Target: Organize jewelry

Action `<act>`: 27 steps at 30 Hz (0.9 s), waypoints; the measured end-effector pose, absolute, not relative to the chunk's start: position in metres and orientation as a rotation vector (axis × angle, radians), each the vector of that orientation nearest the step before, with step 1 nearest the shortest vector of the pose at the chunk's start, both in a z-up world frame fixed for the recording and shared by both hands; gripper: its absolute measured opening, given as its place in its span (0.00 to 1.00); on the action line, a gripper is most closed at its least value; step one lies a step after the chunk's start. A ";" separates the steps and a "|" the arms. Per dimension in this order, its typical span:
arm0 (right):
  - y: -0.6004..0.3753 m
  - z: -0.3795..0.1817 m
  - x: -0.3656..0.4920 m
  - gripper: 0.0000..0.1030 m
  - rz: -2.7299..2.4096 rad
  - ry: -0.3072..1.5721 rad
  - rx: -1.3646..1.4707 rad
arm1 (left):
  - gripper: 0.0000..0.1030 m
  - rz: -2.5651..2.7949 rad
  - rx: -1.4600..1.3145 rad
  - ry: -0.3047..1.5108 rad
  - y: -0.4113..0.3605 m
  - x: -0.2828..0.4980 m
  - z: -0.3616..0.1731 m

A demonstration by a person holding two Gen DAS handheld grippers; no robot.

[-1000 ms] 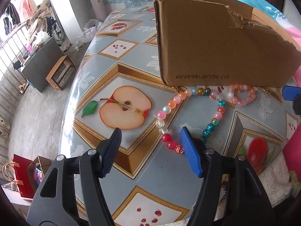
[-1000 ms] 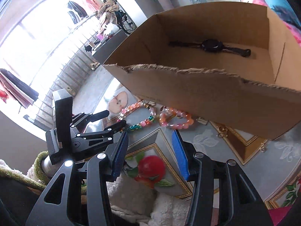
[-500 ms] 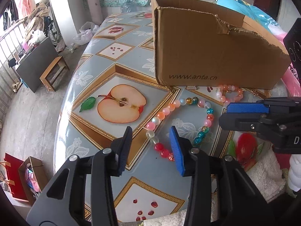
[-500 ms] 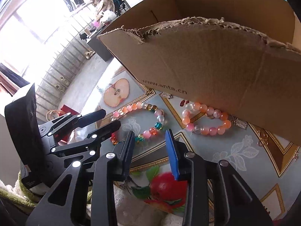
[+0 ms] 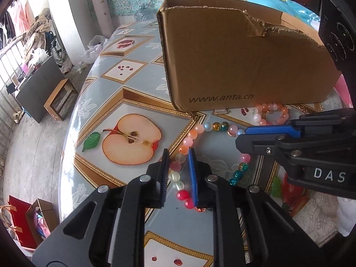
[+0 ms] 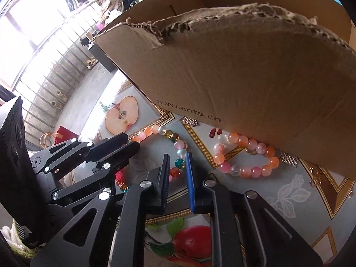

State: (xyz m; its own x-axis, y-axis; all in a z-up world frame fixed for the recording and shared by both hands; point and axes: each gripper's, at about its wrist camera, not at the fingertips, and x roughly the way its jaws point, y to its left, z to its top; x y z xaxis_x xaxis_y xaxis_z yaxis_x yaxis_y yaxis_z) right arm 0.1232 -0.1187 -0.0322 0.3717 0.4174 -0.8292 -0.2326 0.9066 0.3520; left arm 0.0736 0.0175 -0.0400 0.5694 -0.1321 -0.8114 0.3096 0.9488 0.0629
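Looking along the left gripper [image 5: 178,155], we see its jaws have just been closing and now stand only a narrow gap apart, with the left side of the long bead necklace [image 5: 184,149] between them; pale pink, clear and red beads fill the gap, and the pads seem to press on them. The blue pad [image 5: 193,175] lies right against the beads. In the right wrist view, the right gripper [image 6: 176,158] has also just been closing, and it now pinches the other side of the same necklace, where a teal bead and an orange-red bead sit between its two pads. So both grippers grip one necklace, each on its own side of the loop, and the necklace lies on the tablecloth [image 5: 133,89], near the printed half apple [image 5: 131,142]. The short pink and orange bracelet [image 6: 244,158] lies apart from both grippers, just beside the front wall of the cardboard box [image 5: 244,66], and part of it seems to go under the box edge. Small gold earrings [image 6: 316,176] rest on the cloth to the right of the bracelet. The box stands upright on the table behind the jewelry, and its top edge is torn.
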 end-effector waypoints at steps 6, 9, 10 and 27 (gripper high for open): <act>-0.128 -0.027 0.119 0.09 0.430 1.102 0.236 | 0.09 -0.292 0.206 0.894 0.010 0.070 -0.032; -0.133 -0.020 0.116 0.09 0.432 1.087 0.246 | 0.09 -0.302 0.204 0.873 0.008 0.065 -0.025; -0.135 -0.018 0.115 0.09 0.434 1.081 0.249 | 0.08 -0.304 0.199 0.867 0.008 0.064 -0.022; -0.168 0.013 0.087 0.09 0.475 0.974 0.282 | 0.00 -0.337 0.143 0.767 0.003 0.052 0.028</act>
